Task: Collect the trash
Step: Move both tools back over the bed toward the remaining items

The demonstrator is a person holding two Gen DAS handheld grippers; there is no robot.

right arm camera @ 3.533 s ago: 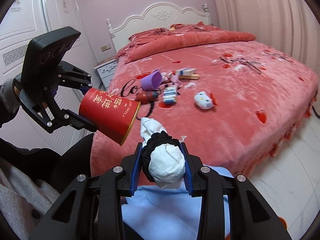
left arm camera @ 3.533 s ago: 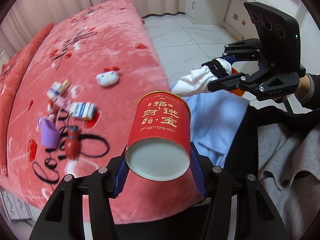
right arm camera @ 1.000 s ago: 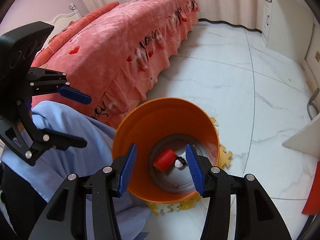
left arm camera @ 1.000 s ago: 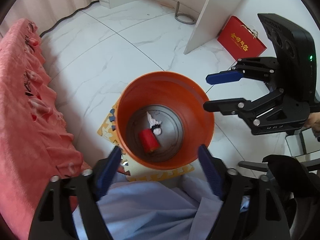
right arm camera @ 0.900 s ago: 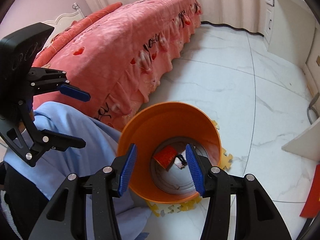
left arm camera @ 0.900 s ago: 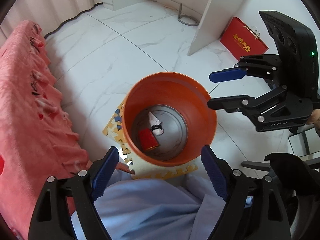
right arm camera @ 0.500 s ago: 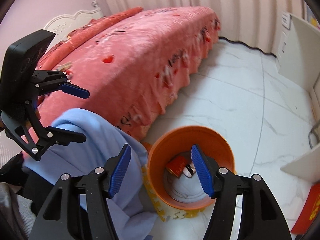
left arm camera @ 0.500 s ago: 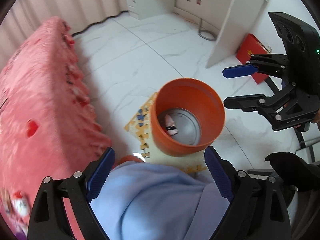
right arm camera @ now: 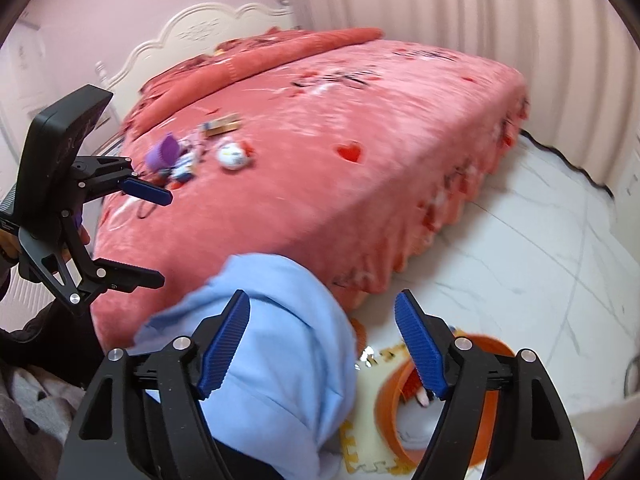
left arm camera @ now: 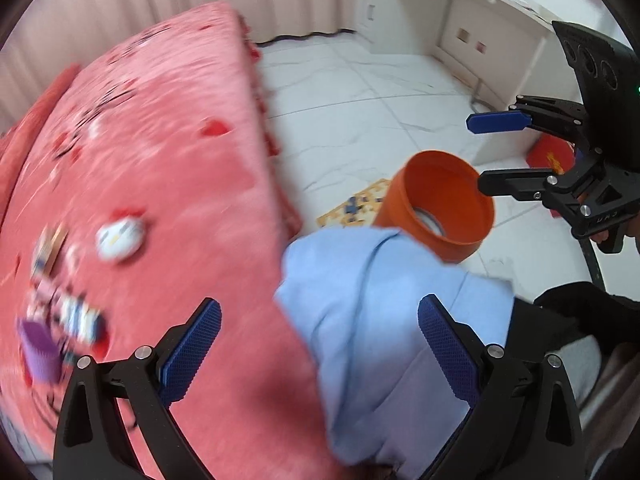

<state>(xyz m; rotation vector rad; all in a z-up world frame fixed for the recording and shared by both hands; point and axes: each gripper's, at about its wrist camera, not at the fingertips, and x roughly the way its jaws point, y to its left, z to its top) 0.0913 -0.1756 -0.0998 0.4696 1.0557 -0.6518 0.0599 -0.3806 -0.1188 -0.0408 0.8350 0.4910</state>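
The left gripper point(left arm camera: 320, 344) is seen with its jaws spread wide, just opened further, and nothing is held between them; a light-blue trouser knee point(left arm camera: 384, 304) lies below. The right gripper point(right arm camera: 322, 346) is likewise parted, its jaws just widened and empty. The orange bin point(left arm camera: 444, 208) is found at two o'clock in the left view, on the white floor point(left arm camera: 360, 92). Leftover litter point(right arm camera: 188, 156) is scattered on the pink bed point(right arm camera: 320, 140) at ten o'clock in the right view.
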